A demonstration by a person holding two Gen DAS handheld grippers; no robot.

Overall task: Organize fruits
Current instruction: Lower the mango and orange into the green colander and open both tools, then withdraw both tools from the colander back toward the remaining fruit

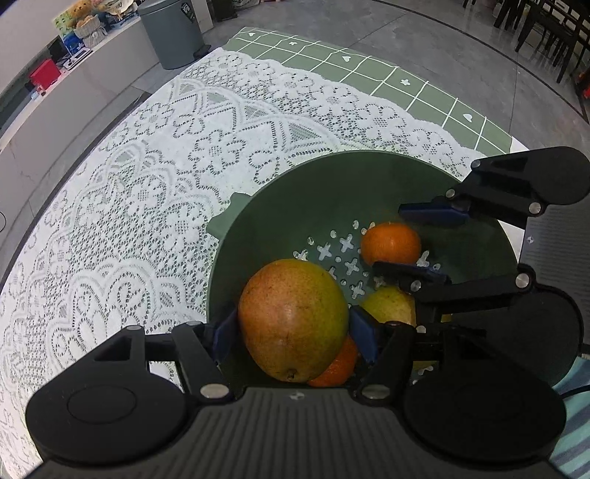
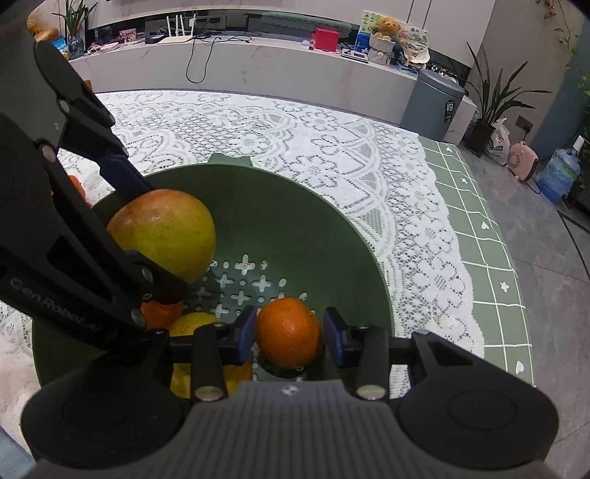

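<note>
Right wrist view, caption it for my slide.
Right gripper holds an orange over the green colander.

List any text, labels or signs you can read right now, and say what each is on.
"GenRobot.AI": pale lettering on the black body of the left gripper, seen from the right wrist view.
Dark label on the grey bin: print too small to read.
Cartons beside the teddy bear on the counter: too blurred to read.
White hearts and clovers on the green checked cloth: patterns, not words.
Nothing else is legible.
</note>
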